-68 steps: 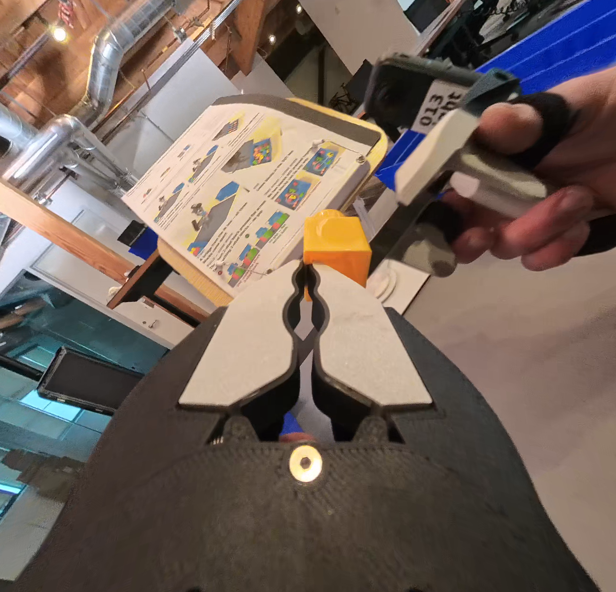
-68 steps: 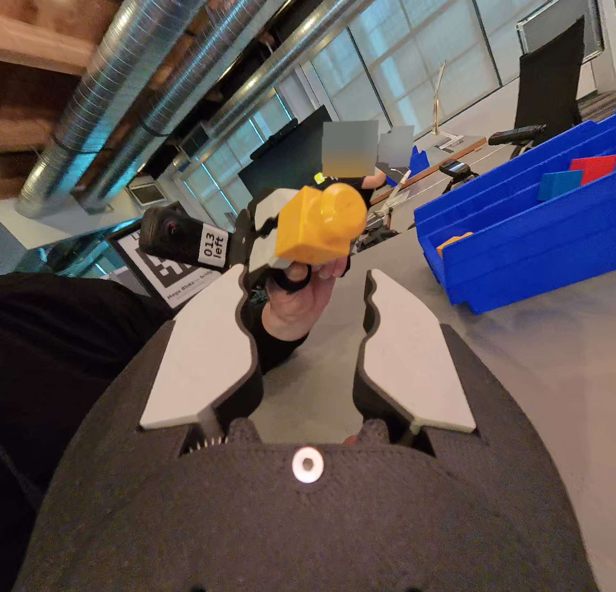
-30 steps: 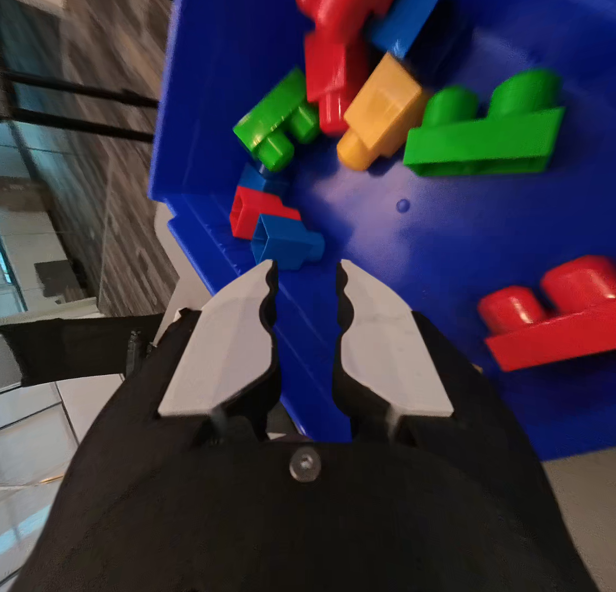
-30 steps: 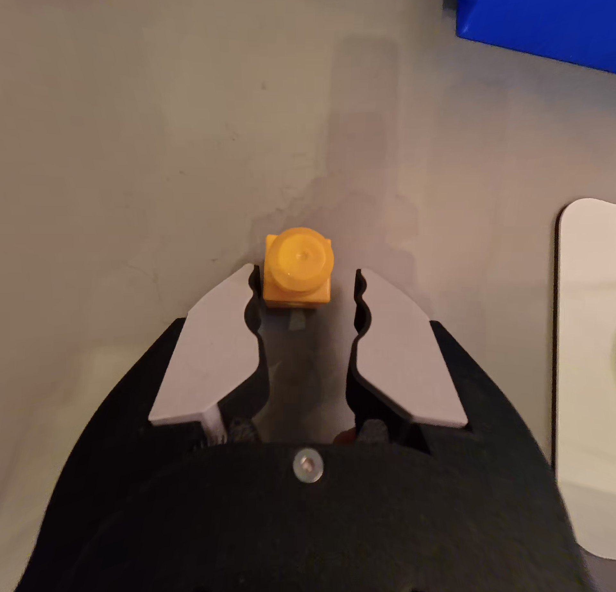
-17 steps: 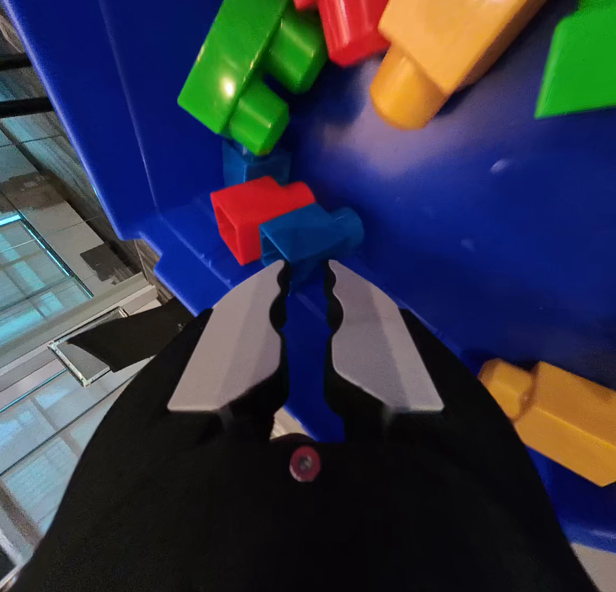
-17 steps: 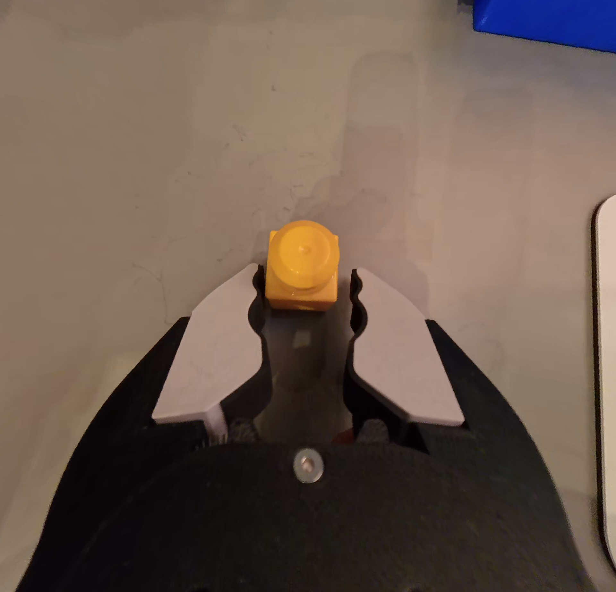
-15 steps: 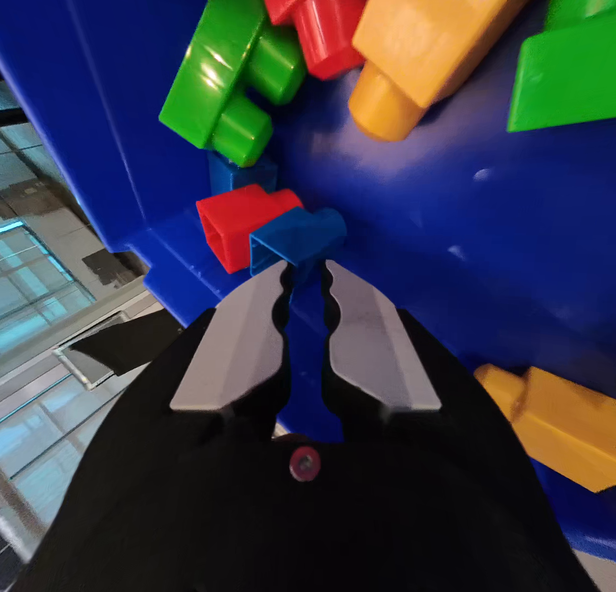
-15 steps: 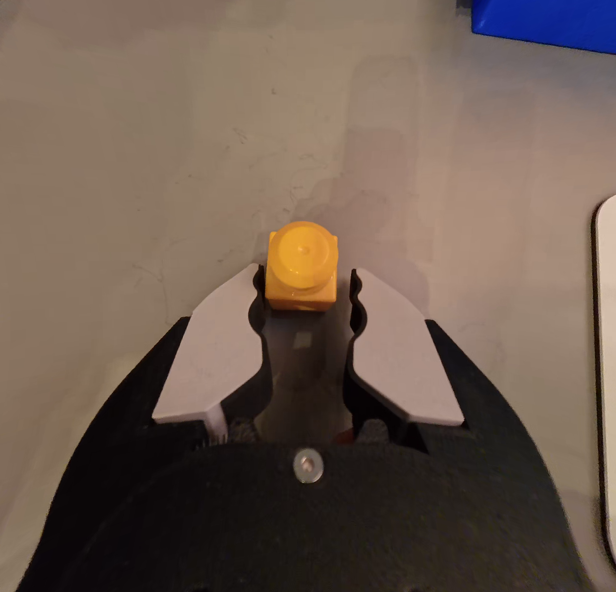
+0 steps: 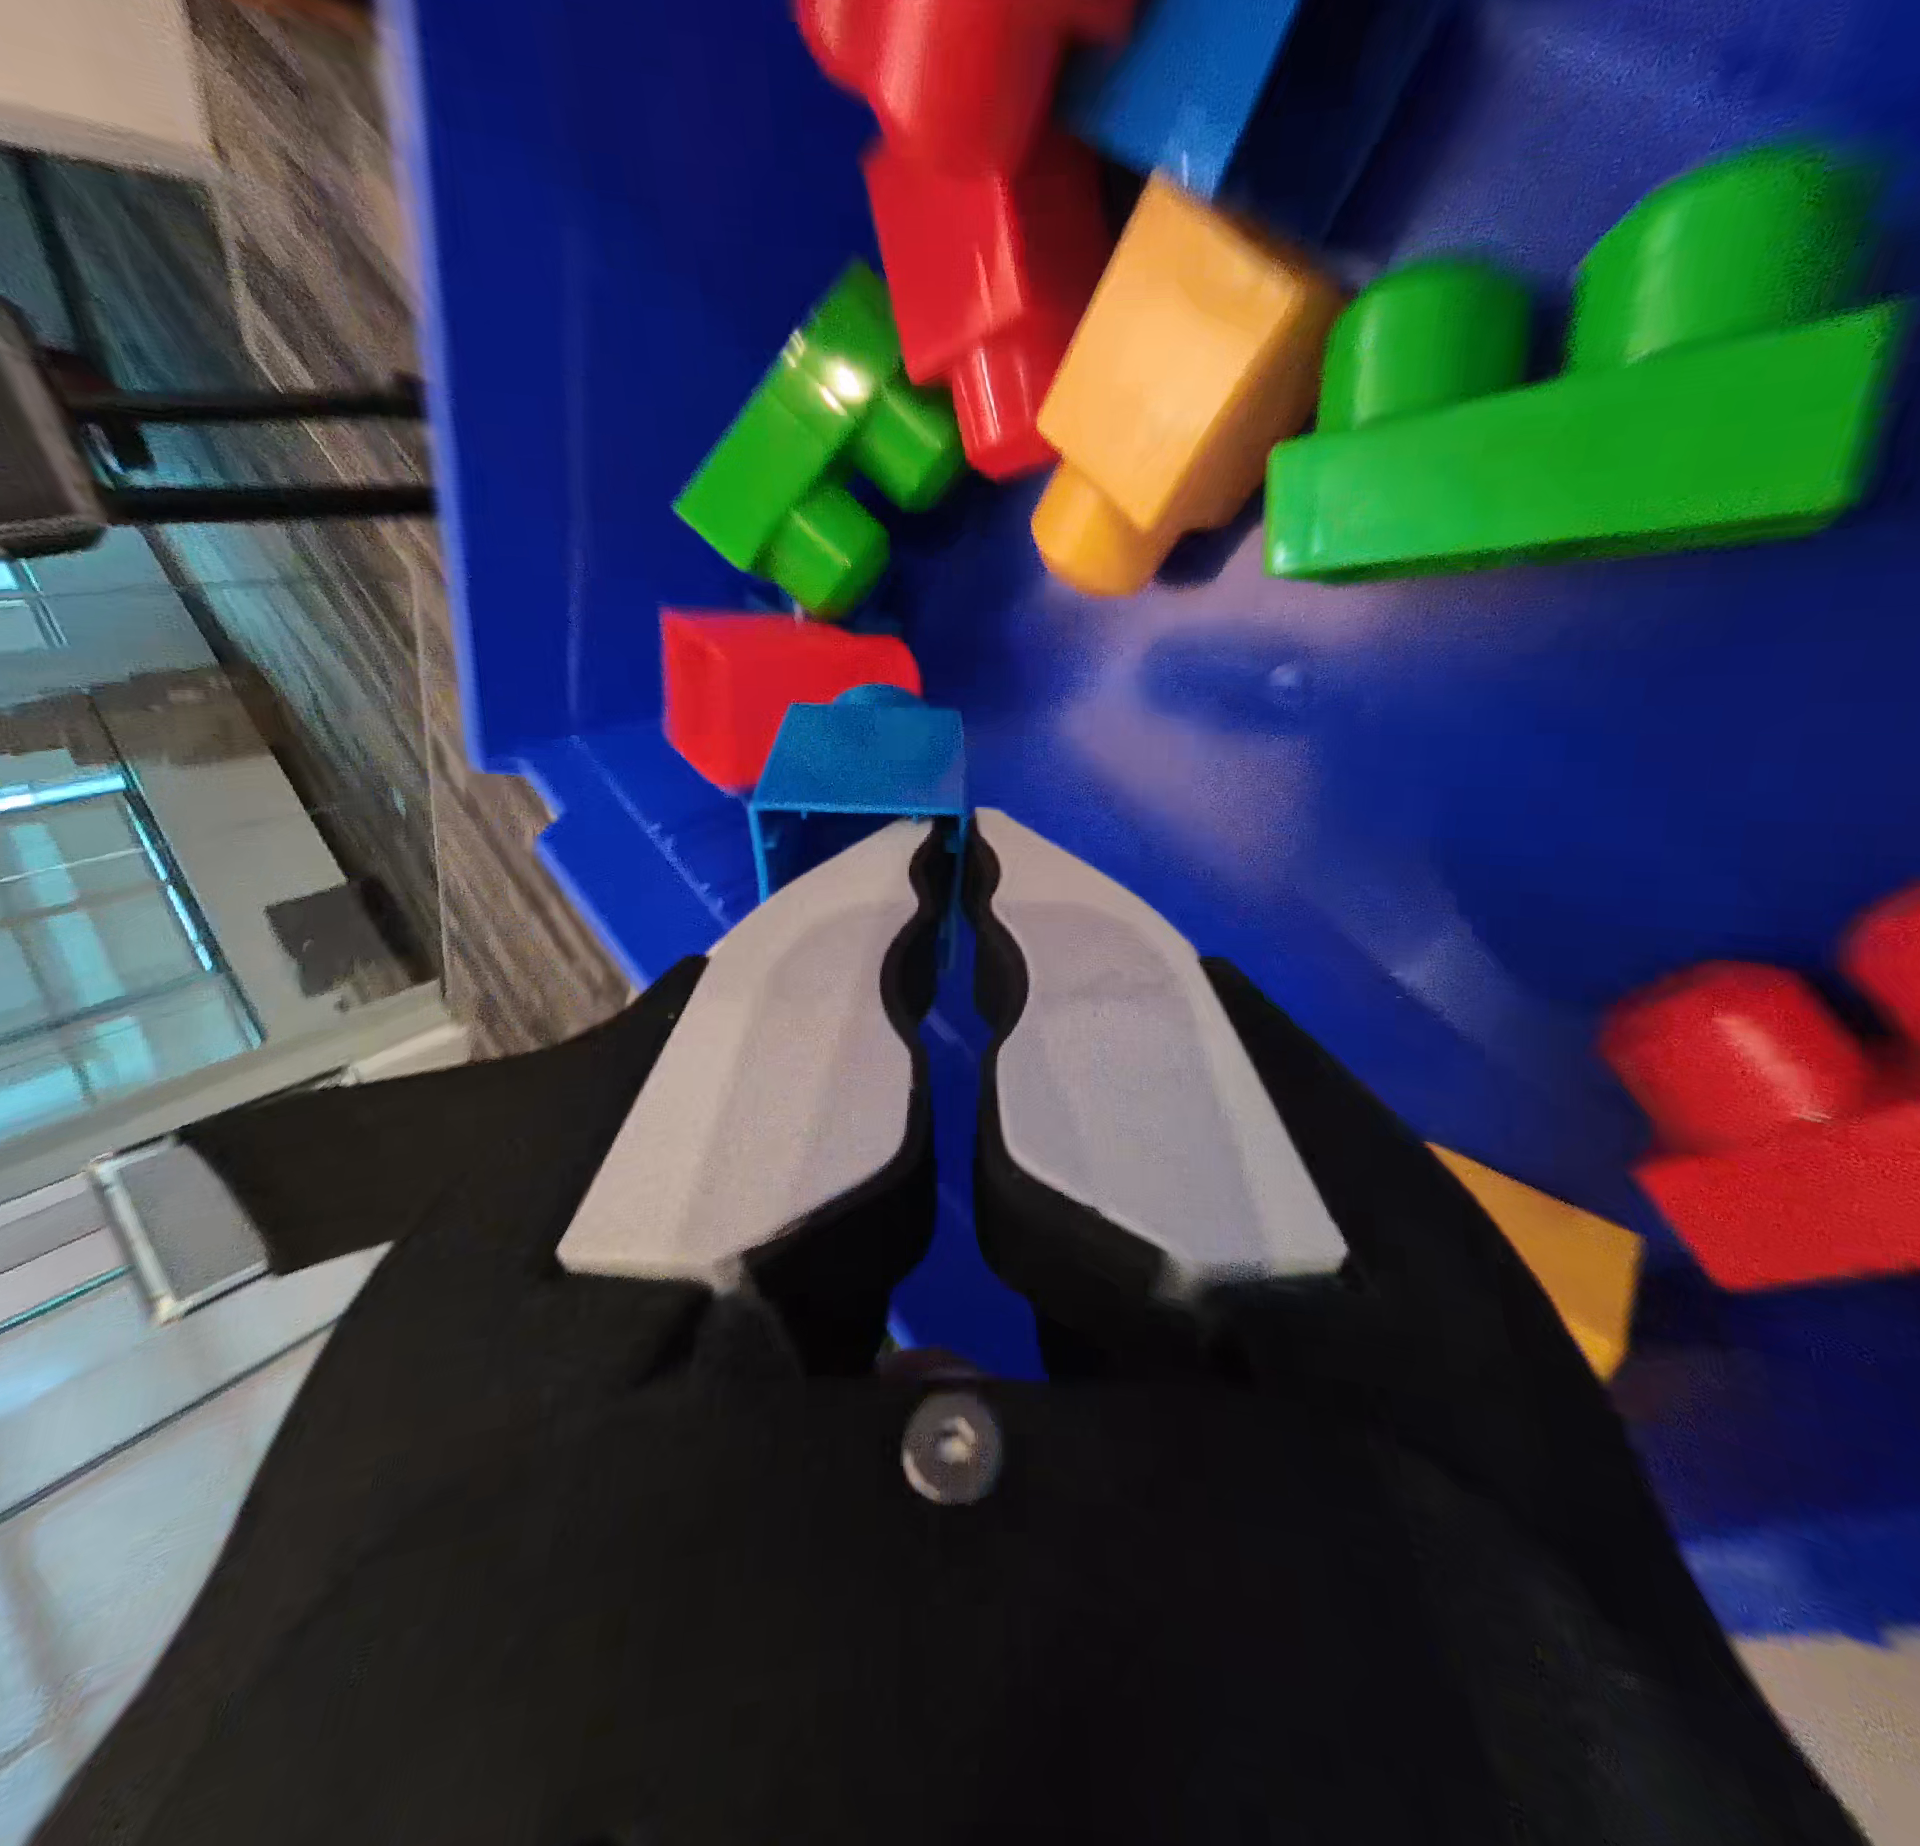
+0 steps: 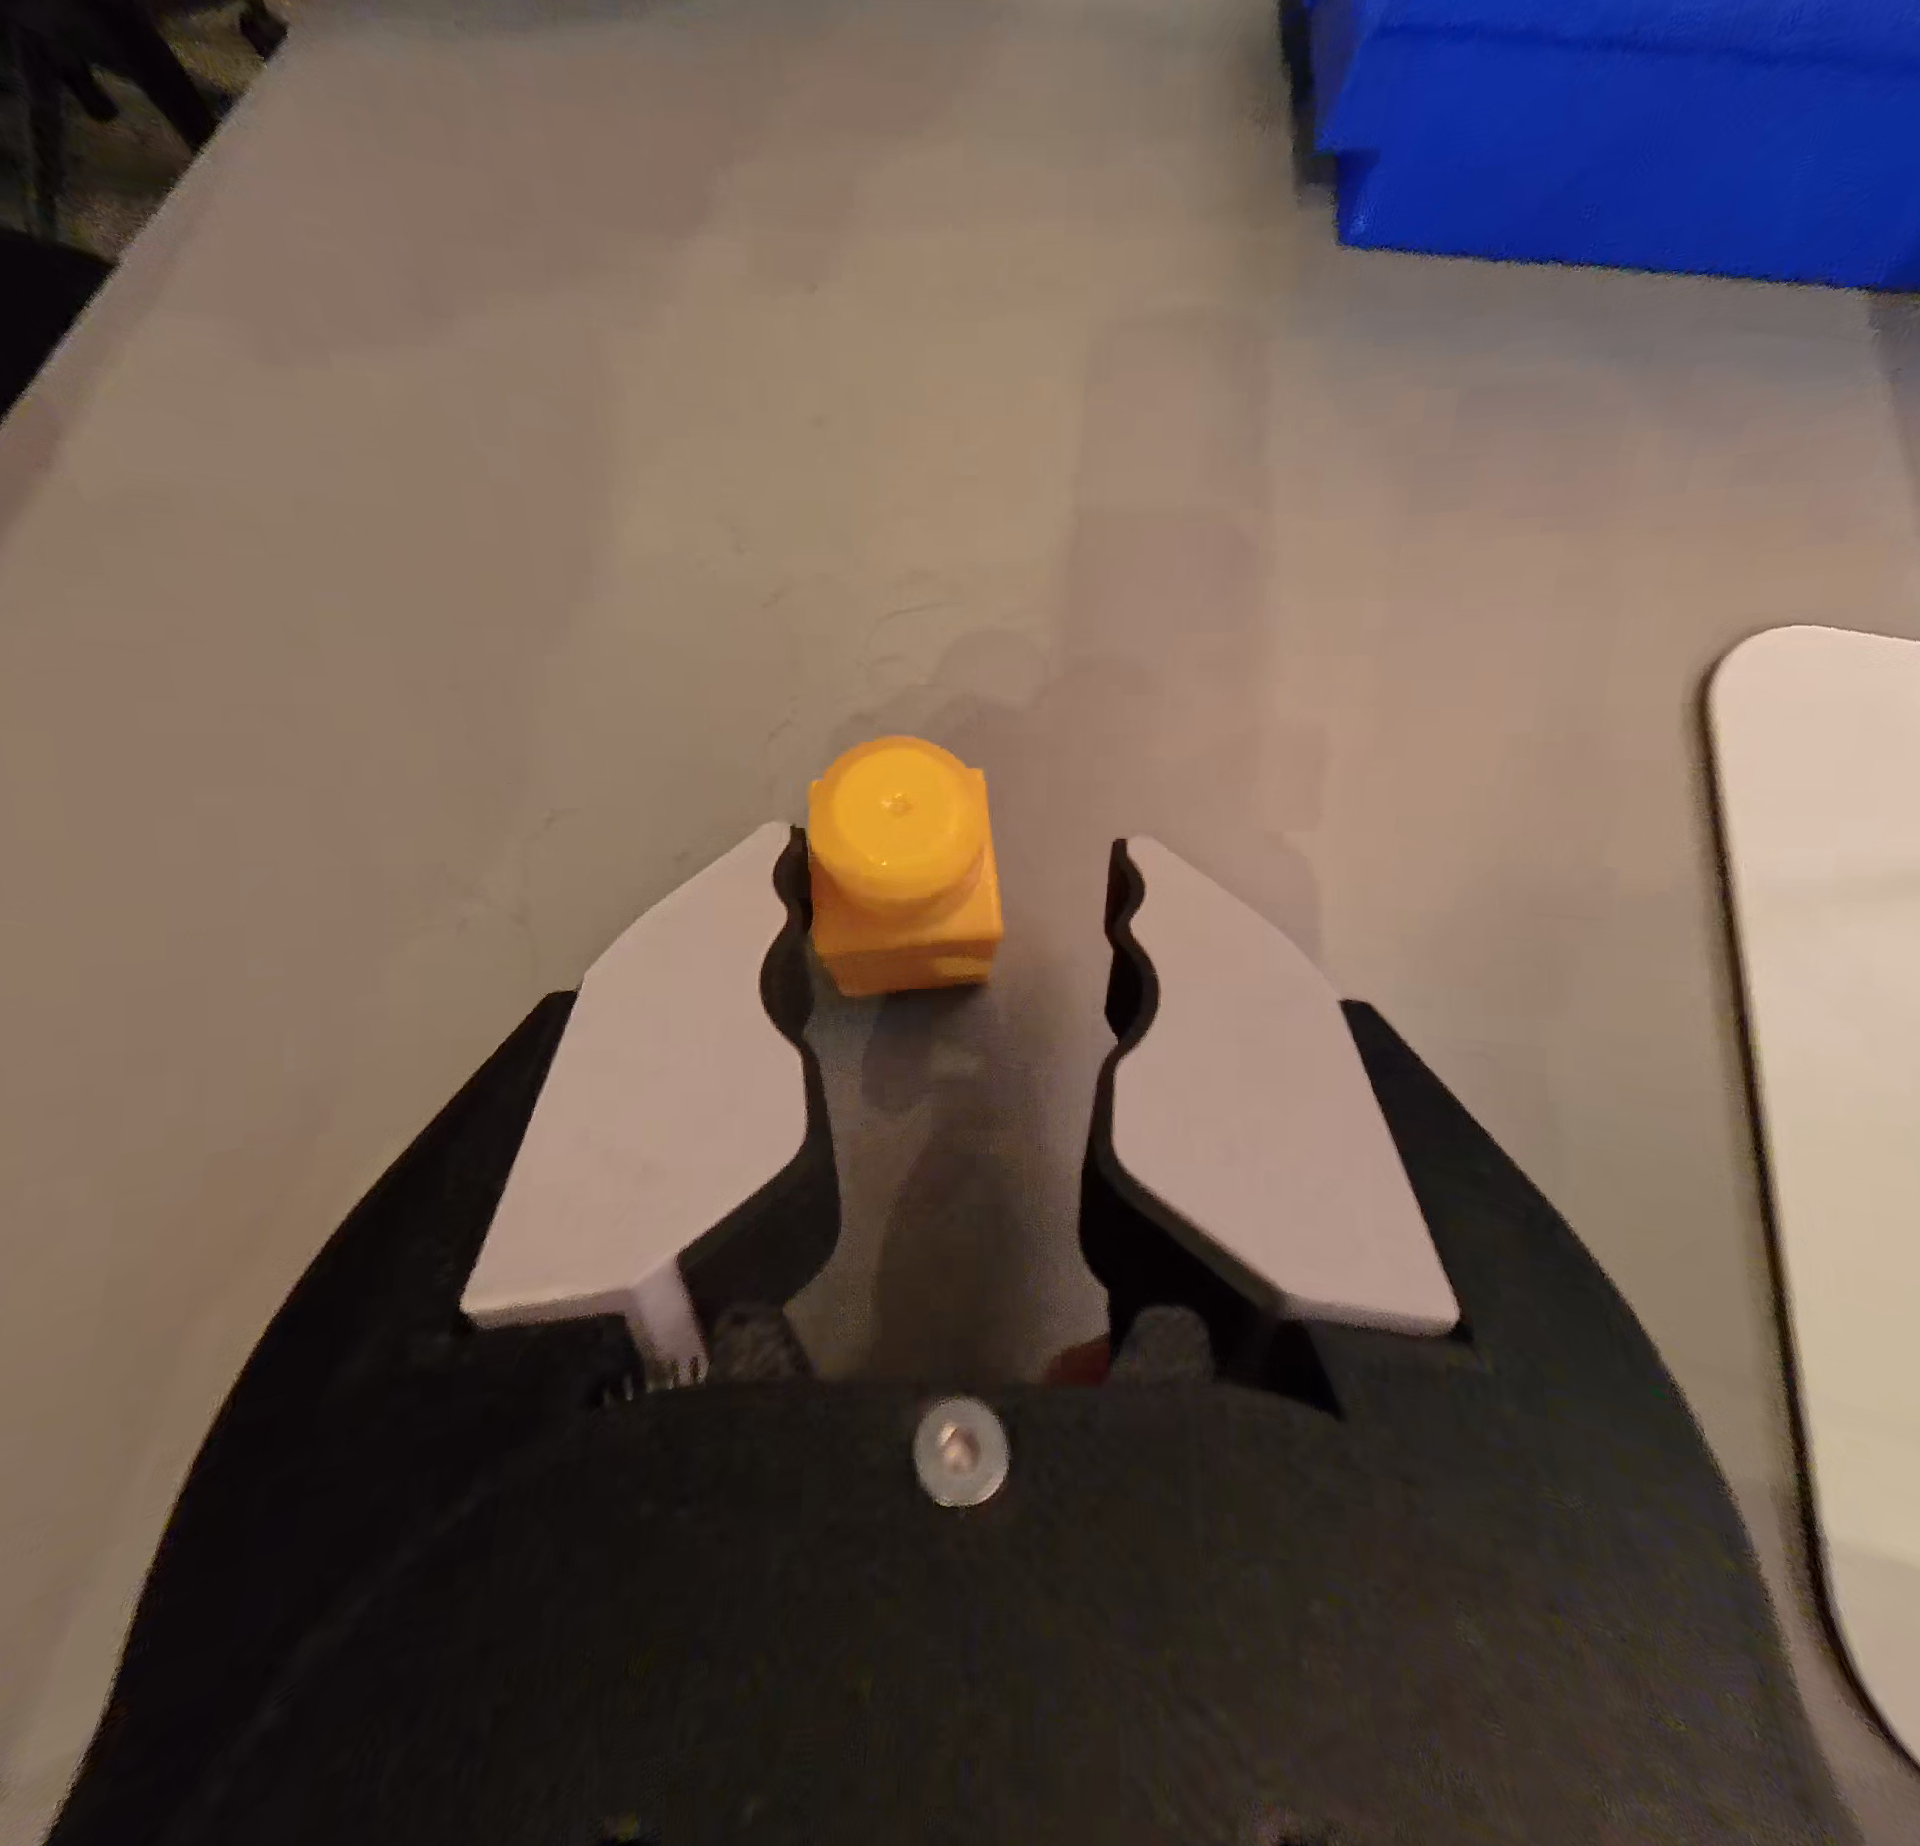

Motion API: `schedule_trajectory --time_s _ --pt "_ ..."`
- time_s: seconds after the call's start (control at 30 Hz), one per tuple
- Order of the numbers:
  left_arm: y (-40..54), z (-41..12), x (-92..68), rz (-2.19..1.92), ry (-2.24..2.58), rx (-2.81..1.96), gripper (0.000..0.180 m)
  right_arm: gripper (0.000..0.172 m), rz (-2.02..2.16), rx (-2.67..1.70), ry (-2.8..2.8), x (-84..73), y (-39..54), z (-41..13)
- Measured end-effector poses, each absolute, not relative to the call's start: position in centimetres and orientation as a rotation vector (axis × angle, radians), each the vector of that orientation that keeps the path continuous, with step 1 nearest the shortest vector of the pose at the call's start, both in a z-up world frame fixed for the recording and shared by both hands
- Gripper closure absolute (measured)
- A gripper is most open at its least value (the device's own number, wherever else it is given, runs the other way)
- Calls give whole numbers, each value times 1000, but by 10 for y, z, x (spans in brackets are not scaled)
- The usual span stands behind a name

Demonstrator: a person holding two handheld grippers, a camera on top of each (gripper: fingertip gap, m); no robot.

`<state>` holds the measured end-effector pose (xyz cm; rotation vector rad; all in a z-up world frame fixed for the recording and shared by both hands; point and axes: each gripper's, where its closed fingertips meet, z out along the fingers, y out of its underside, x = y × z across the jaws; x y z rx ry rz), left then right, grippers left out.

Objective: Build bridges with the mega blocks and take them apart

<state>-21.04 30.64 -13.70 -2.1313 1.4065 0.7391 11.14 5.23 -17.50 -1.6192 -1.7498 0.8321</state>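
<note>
Left tongs [image 9: 951, 840] are in the blue bin [image 9: 582, 342] and clamped on the thin wall of a small blue one-stud block [image 9: 862, 757]. The fingertips [image 9: 894, 861] pinch its right-hand wall, one pad inside the hollow base, one outside. The block's open underside faces the camera and its stud points away, so its long axis runs straight out along the tongs. It sits just in front of a red block [image 9: 748, 684], near the bin's corner. Around it lie loose pieces: a small green block [image 9: 810, 456], an orange block [image 9: 1174, 373], a long green two-stud block [image 9: 1579, 425] and a red two-stud block [image 9: 1766, 1121] off to the right.

Over on the desk [image 10: 520, 446], the right tongs [image 10: 951, 892] stand apart, nothing gripped. An orange one-stud block [image 10: 904, 882] stands upright, stud up, between the tips and hard against the left finger [image 10: 717, 965], with clear desk showing before the right one. A white mat [image 10: 1829, 965] lies at the right edge; the bin's outer wall [image 10: 1621, 134] sits far right.

What's changed: a second ago the left tongs were open above the bin and the blue block lay on its side; half a second ago they were closing on it; now they're pinched tight and the block is squared up to them. The right tongs have spread a little wider and the orange block looks left behind on the desk. My read: the blue block comes across to the orange one next, and the left side holds it.
</note>
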Motion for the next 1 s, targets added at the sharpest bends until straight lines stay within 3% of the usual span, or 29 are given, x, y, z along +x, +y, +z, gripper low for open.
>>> schedule_trajectory --time_s 0.33,0.63,1.0 --pt "200 -51 -83 316 1206 -1631 179 115 1133 -1545 -1429 111 60 -103" --pt "140 -24 -32 166 1158 -1449 180 115 1246 -1511 -1337 106 55 -87" --pt "49 -34 106 153 1336 -1020 180 109 1826 -1357 -988 107 42 -32"
